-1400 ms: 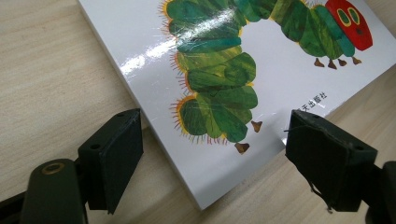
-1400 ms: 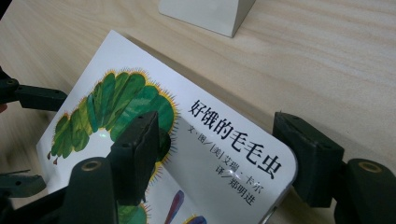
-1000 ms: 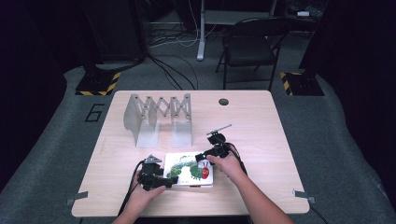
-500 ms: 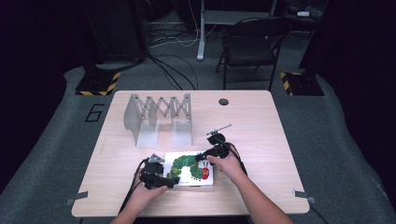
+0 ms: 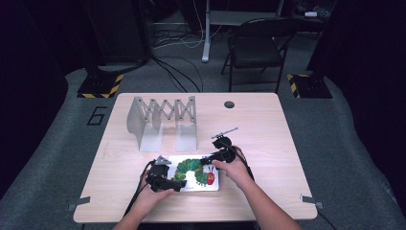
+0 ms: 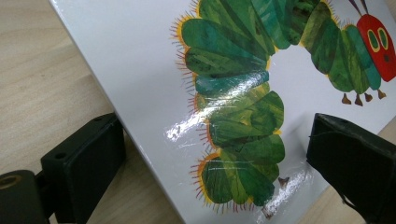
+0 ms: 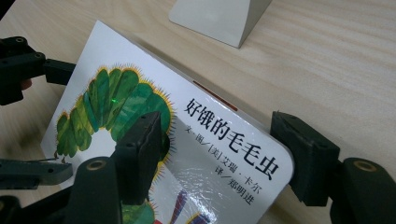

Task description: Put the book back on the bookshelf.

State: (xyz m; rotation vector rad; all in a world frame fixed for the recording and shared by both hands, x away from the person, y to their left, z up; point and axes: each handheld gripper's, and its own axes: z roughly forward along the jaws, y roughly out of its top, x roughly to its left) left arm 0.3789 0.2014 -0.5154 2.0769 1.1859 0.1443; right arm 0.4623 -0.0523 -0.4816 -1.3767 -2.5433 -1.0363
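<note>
Wooden table (image 5: 268,143) bears book (image 5: 196,172): left gripper (image 5: 168,184) released, opening, straddling its corner; right gripper (image 5: 215,158) closing around its edge.

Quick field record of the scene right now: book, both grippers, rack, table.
book: white glossy picture book with green caterpillar cover, flat on table
left gripper: jaws just opening, straddling the book's corner, pads clear
right gripper: jaws just closing, straddling the book's far corner, pads not pressing
rack: grey metal accordion book rack, beyond book
table: light wooden table
</note>
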